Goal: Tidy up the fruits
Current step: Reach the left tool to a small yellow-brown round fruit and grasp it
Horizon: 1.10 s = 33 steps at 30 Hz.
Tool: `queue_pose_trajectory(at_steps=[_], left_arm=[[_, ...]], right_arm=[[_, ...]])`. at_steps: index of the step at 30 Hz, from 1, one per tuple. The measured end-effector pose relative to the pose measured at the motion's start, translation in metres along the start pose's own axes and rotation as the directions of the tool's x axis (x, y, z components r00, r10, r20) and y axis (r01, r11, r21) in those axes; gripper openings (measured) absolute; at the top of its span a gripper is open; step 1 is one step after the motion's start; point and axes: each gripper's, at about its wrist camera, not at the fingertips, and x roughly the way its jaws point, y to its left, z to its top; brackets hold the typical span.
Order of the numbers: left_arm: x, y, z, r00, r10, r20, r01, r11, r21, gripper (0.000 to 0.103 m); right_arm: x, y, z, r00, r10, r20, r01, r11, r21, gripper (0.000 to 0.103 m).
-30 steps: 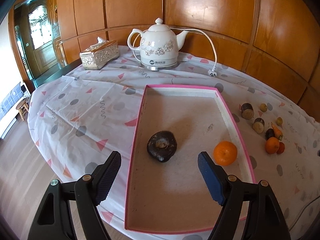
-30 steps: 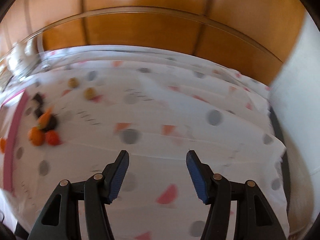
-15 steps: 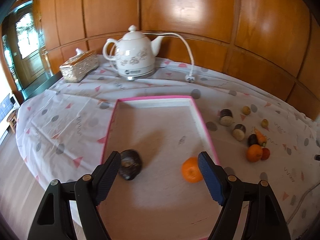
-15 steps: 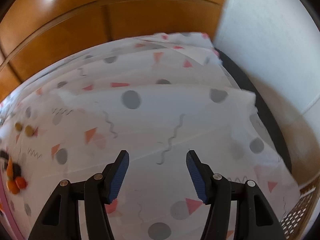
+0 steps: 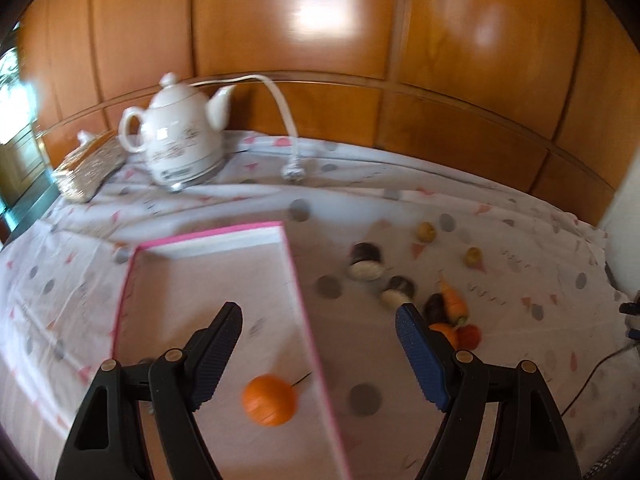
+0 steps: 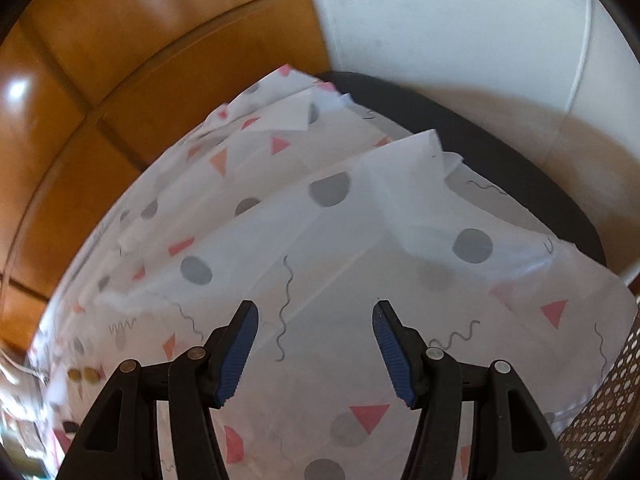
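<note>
Left gripper [image 5: 318, 336] hangs with its jaws apart and nothing between the pads, just above the near end of the pink-rimmed tray [image 5: 297, 280], where one orange [image 5: 269, 399] already lies close against the tray's right rim. I judge the step in hand to be the reach for the next fruit: the loose pile [image 5: 448, 312] of small fruits sits on the tablecloth [image 5: 360, 208] to the right of the tray, nearest the gripper's right finger. The next move calls for swinging right over the rim, choosing one piece from a tight cluster, and closing on it without nudging its neighbours. Beyond the pile the cloth lies open up to the wood-panelled wall [image 5: 360, 80], with a white kettle [image 5: 180, 140] and its cord at the far left. Right gripper [image 6: 316, 344], also apart and empty, hovers over bare cloth near the table's far edge [image 6: 500, 168].
</note>
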Motion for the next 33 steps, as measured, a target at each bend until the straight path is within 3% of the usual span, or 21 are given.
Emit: queue_pose_trajectory(at_steps=[5,11,14,21,33], left_arm=[[0.022,-0.029,0.018,0.999,-0.043,-0.017,0.044,0.998,0.041,0.078],[0.062,-0.059,0.041,0.992,-0.102,-0.077,0.107,0.993,0.055,0.065],[0.086,-0.073,0.053,0.989,-0.104,-0.104,0.11,0.992,0.055,0.062],[0.133,-0.1,0.069,0.976,-0.119,-0.184,0.131,0.99,0.058,0.043],[0.205,-0.123,0.082,0.954,-0.102,-0.282,0.111,0.994,0.015,0.042]], right_arm=[[-0.003,0.001,0.003,1.0,0.01,0.016,-0.01,1.0,0.0,0.06],[0.0,0.01,0.0,0.999,0.036,-0.003,-0.036,0.998,-0.048,0.061],[-0.003,0.014,-0.002,0.999,0.04,0.007,-0.04,0.997,-0.07,0.061],[0.003,0.022,-0.005,0.997,0.067,-0.026,-0.07,0.993,-0.097,0.061],[0.007,0.023,-0.006,0.997,0.068,-0.048,-0.072,0.992,-0.103,0.061]])
